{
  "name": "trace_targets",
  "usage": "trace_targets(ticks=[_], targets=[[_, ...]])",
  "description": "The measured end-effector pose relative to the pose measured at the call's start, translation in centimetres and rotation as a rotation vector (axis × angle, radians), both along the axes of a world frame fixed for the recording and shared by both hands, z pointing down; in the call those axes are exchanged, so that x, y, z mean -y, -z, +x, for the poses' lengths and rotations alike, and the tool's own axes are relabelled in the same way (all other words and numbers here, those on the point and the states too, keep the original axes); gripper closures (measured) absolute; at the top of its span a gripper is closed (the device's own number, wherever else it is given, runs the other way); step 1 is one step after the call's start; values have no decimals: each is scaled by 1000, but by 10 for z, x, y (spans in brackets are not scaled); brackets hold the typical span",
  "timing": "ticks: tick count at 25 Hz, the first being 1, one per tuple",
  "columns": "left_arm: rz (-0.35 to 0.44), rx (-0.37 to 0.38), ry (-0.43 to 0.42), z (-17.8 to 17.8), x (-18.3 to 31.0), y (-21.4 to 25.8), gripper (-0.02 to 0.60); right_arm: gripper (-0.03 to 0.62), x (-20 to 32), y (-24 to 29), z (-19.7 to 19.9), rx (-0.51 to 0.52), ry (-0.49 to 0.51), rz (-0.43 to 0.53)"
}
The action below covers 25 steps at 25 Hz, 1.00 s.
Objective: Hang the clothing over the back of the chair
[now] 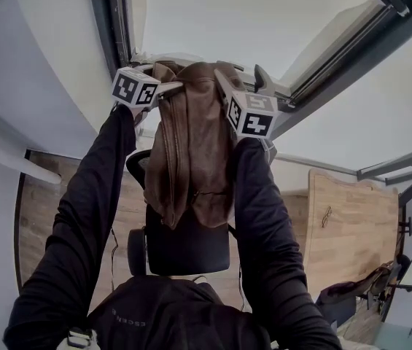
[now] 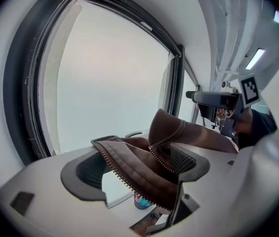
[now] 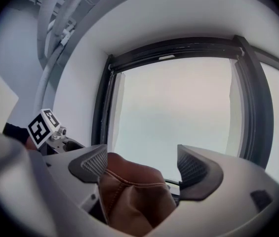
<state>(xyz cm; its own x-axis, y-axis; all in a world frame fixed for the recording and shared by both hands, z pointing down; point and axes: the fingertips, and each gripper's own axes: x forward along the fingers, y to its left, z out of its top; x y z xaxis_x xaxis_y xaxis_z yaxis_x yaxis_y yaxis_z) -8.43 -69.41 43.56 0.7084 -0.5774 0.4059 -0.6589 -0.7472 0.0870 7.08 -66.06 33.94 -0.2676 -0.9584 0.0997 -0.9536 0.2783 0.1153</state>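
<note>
A brown leather jacket [image 1: 191, 144] hangs in the air from its collar, held up between both grippers in front of a large window. Below it stands a black office chair [image 1: 187, 250], its backrest just under the jacket's hem. My left gripper [image 1: 163, 75] is shut on the jacket's zipper edge [image 2: 129, 159], which fills the space between the pads around the left gripper [image 2: 137, 167]. My right gripper [image 1: 241, 79] is shut on a fold of the jacket [image 3: 129, 191], which lies against the left pad of the right gripper [image 3: 141, 167].
A dark window frame [image 1: 114, 28] runs behind the jacket. A wooden desk [image 1: 351, 224] stands at the right, with dark bags [image 1: 351, 297] near its front corner. Wooden floor [image 1: 38, 217] shows left of the chair. The person's black sleeves [image 1: 82, 217] reach up on both sides.
</note>
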Motion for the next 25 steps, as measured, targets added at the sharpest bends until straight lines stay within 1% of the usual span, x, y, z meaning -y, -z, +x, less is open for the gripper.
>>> trace_targets(ticks=[4,9,12,15,20,22,24,25], targets=[[-40,-3,9,-5,-6,-9,179,163,-24,3,-27,0,52,21],[-132,-31,11,-18,-16,-28,179,174,-51,-2,-49,-5,107,19],[-143,-63,20,-23,-24,-35,179,177,-66,-13,-59,6,128,5],[-166,-117,34,-28,-33,-43,179,178,-77,-27,-66,8,140,-13],[-217,-268,80,-37,-40,-52,179,184,-82,-48,-71,-17,147,-33],[-229,-316,104,-43,-41,-53,178,184,-82,-49,-73,-23,150,-31],[-234,-336,128,-49,-42,-55,178,184,-81,-49,-76,-22,154,-31],[-228,-334,139,-52,-43,-55,178,184,-82,-49,-76,-21,155,-32]])
